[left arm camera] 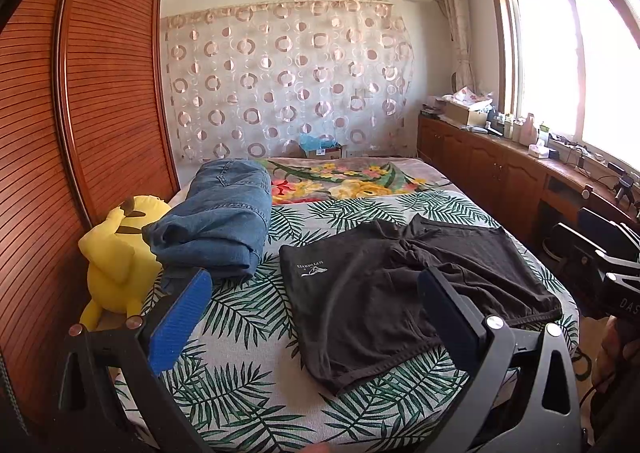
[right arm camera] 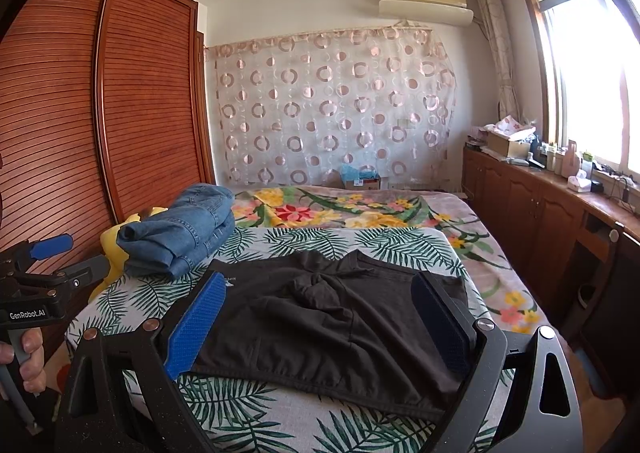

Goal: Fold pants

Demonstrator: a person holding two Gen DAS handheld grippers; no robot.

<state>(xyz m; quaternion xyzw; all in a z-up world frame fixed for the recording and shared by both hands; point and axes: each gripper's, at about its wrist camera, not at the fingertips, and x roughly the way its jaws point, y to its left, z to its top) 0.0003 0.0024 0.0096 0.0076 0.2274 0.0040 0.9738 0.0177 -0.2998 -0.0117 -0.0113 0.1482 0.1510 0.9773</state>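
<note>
Both grippers hang above the near edge of the bed with jaws spread wide and nothing between them: the left gripper [left arm camera: 316, 317] and the right gripper [right arm camera: 320, 321]. The black shorts [left arm camera: 400, 285] lie flat but rumpled on the palm-leaf sheet [left arm camera: 248, 309], just ahead of both sets of fingers. Ahead and left of the left gripper sit folded jeans [left arm camera: 224, 221], touching a yellow plush toy [left arm camera: 116, 253]
</note>
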